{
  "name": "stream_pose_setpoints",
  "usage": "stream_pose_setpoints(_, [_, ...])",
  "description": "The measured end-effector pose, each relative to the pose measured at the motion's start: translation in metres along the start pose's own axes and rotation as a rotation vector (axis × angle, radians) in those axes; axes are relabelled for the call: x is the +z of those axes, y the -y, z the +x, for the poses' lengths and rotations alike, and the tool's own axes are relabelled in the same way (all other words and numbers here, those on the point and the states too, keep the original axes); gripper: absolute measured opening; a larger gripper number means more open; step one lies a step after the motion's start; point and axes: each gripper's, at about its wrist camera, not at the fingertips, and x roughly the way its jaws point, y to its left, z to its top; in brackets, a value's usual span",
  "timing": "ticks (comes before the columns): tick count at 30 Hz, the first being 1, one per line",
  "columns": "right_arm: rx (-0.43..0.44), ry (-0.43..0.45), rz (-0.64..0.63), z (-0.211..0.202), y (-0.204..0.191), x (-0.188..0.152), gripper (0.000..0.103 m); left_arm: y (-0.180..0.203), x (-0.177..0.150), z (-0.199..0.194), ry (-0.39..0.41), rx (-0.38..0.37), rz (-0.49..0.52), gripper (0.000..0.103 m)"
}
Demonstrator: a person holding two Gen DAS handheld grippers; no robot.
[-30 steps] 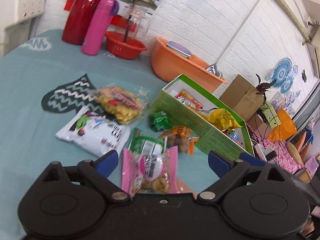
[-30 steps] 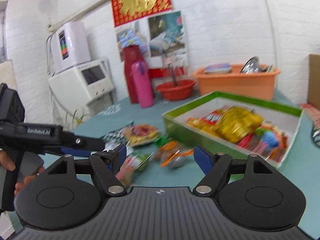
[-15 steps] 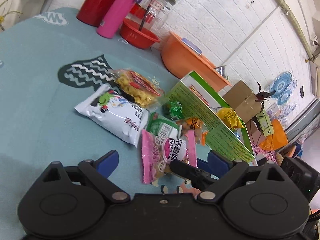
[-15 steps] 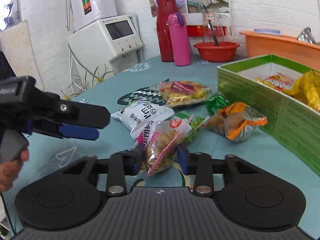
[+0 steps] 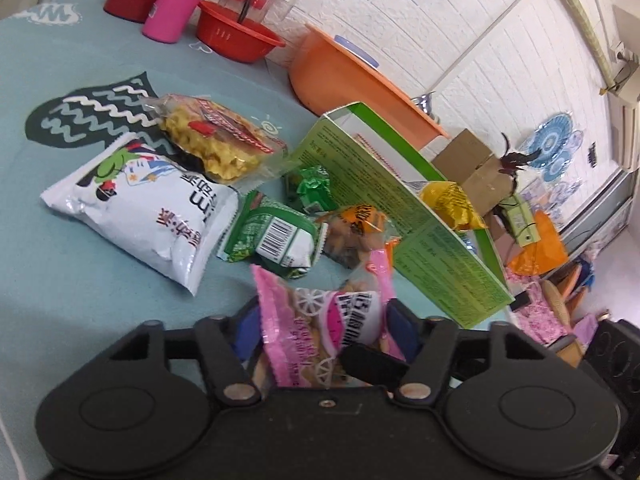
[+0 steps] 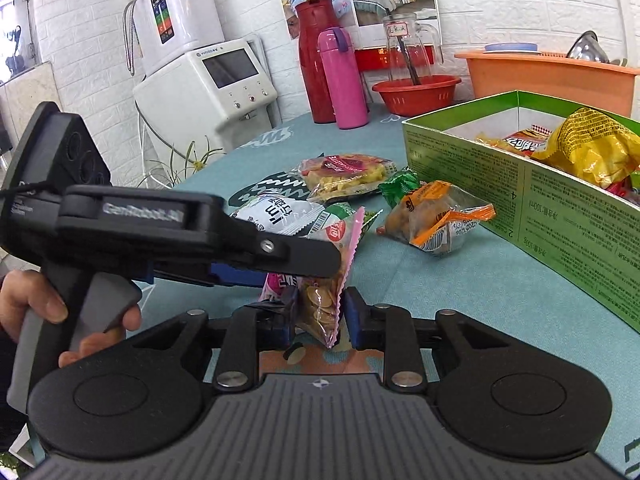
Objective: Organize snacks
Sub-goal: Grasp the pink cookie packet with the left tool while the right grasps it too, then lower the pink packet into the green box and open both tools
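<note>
Both grippers have dropped toward the table since a second ago, and both pairs of jaws have just been closing around the same pink snack packet (image 5: pixel 320 332).

From the left wrist view, the left gripper (image 5: pixel 320 332) fills the bottom of the frame, its blue pads either side of the pink packet, which stands on edge between them at lower centre. The jaws are still fairly wide; whether the pads actually press the wrapper I cannot tell. A black finger of the right gripper pokes in from the lower right against the packet. Above it lie a green packet (image 5: pixel 272 236), a white bag (image 5: pixel 144 208) at centre left, a clear bag of yellow crisps (image 5: pixel 216 148) and an orange-wrapped snack (image 5: pixel 356 232). A green box (image 5: pixel 404 216) runs diagonally across the centre right, a yellow packet showing over its rim.

From the right wrist view, the right gripper (image 6: pixel 318 316) at lower centre is nearly closed, its pads pinching the pink packet's lower end. The left gripper (image 6: pixel 312 264) reaches in from the left, held by a hand (image 6: pixel 48 312) at the lower left edge. The green box sits at right on the teal tablecloth (image 6: pixel 440 304).
</note>
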Motion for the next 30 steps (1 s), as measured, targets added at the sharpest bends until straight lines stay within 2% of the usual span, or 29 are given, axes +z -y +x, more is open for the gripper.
stream_pose_setpoints(7, [-0.018,0.008,-0.002,-0.005,0.001,0.002,0.043,0.017,0.004,-0.004,0.028,0.018,0.046,0.083])
stream_pose_setpoints(15, [-0.062,0.128,-0.028,-0.027,0.011,0.027,0.043,0.054,0.038,-0.002,0.093,-0.036,0.124,0.083])
stream_pose_setpoints(19, [-0.096,0.192,-0.028,-0.033,0.024,0.043,0.043,0.074,0.060,0.012,0.116,-0.054,0.183,0.083])
stream_pose_setpoints(25, [-0.174,0.267,-0.019,-0.028,0.047,0.066,0.043,0.090,0.093,0.046,0.114,-0.074,0.207,0.083])
stream_pose_setpoints(30, [-0.215,0.293,0.004,-0.017,0.070,0.077,0.042,0.091,0.111,0.074,0.102,-0.090,0.209,0.083])
